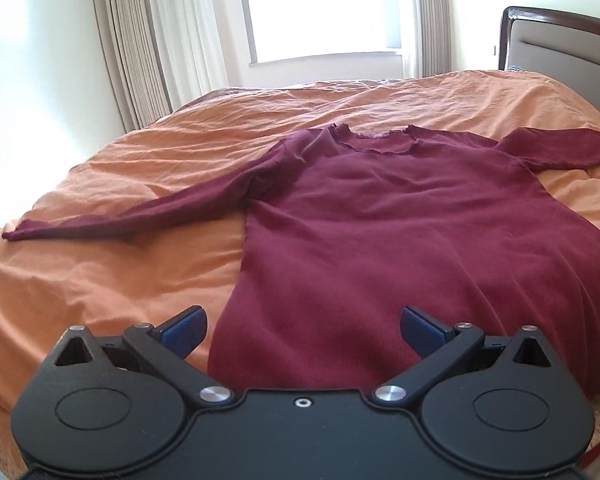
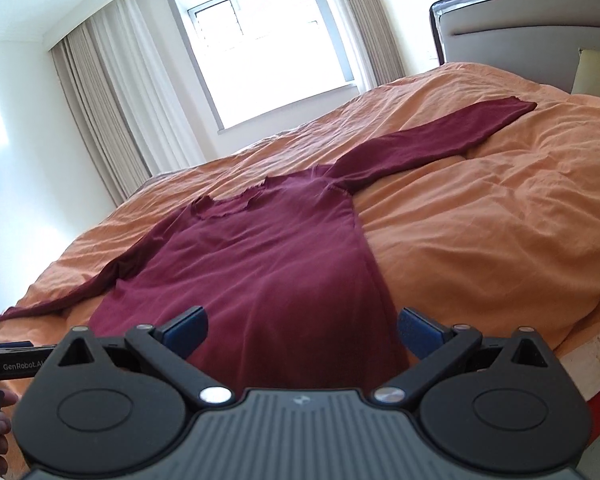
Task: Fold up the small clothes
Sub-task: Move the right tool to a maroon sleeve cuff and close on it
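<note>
The only readable text is in the right wrist view, at the lower left of the frame: white letters "GenRobot.A", cut off by the right gripper's body in front, printed on the side of the black plastic left gripper (image 2: 10,360) that juts in from the left edge. A small pale emblem (image 2: 300,399) on the grey ribbed plate at bottom centre is too small to read. The left wrist view shows no legible writing.
</note>
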